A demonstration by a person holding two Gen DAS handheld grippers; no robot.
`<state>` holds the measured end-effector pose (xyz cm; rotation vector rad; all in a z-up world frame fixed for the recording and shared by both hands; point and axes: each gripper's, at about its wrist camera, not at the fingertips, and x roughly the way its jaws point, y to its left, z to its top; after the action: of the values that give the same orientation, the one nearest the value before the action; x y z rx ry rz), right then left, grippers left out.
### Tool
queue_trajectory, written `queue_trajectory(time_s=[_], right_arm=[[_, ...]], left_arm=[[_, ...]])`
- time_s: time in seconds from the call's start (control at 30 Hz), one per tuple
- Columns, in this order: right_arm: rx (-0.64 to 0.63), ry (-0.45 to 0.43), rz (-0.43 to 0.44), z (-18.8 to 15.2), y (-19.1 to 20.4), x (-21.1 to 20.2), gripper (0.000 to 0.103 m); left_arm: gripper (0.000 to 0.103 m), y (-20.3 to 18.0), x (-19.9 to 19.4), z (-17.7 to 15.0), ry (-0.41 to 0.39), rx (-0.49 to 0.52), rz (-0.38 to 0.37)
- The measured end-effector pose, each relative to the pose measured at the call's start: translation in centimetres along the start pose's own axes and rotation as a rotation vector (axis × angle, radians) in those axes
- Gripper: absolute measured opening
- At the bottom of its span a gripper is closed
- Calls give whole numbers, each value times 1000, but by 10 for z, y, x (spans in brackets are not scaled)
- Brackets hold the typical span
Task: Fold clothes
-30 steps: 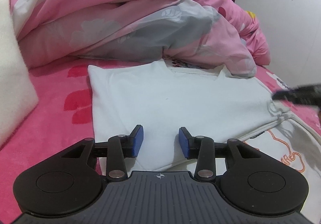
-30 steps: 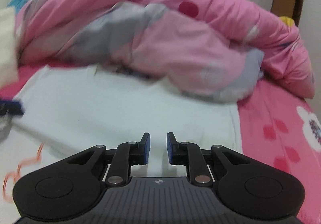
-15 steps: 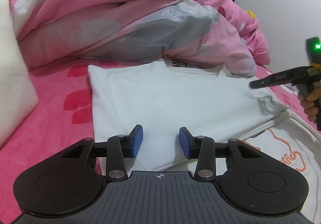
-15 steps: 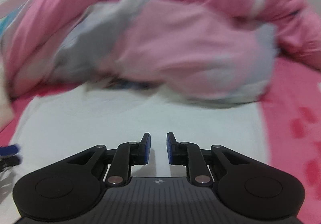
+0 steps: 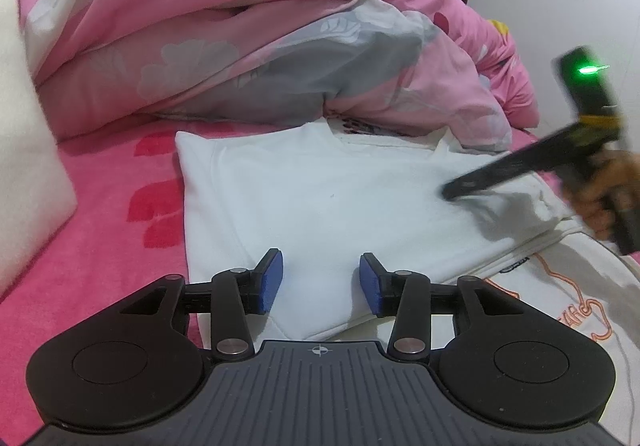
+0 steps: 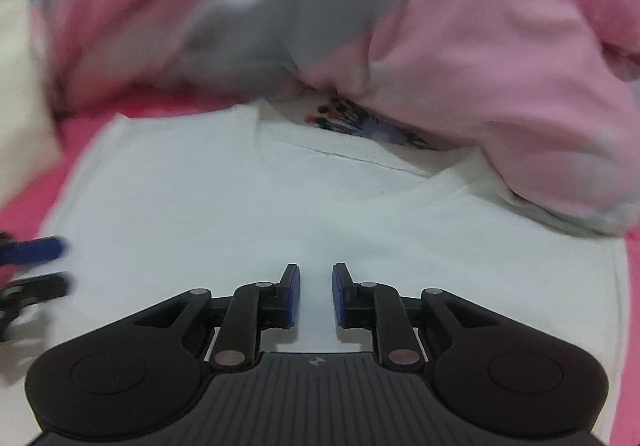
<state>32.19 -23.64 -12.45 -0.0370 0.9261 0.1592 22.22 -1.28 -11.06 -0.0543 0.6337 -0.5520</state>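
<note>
A white shirt [image 5: 320,186] lies folded flat on the pink bed sheet [image 5: 120,246], its collar toward the quilt. My left gripper [image 5: 320,282] hovers over the shirt's near left corner; its jaws are opening, and only the cloth below shows in the gap. The right gripper [image 5: 456,192], held by a hand [image 5: 600,202], reaches in from the right and points down at the shirt's right part. In the right wrist view the right gripper [image 6: 316,294] stands over the shirt [image 6: 240,206] with a narrow empty gap. The left gripper [image 6: 44,268] shows blurred at the left edge.
A bunched pink and grey quilt [image 5: 240,26] lies right behind the shirt and overlaps its collar. A white pillow [image 5: 24,166] stands at the left. Another white garment with an orange print [image 5: 560,306] lies under the shirt's right edge. A wall [image 5: 560,6] closes the right side.
The right gripper has come in from the shirt's right edge toward its middle and tipped further down. The left gripper stayed in place and its pads stand slightly wider apart.
</note>
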Motion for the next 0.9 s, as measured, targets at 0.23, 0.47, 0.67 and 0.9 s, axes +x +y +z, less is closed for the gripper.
queue_trajectory(time_s=[0.23,0.47,0.67,0.9], right_arm=[[44,-80,30,26,12,-21,19],[-86,29,92,27,49,23,25],[98,-105,25,45,36,18,27],[-68,38,216,49,85,38,26]], left_arm=[[60,3,-4,0,-19,-19,8],[67,-3,-2,0,-10,12,18],[67,-2,-1,0,-6,11,17],[68,-9,1,-2,2,53,51]])
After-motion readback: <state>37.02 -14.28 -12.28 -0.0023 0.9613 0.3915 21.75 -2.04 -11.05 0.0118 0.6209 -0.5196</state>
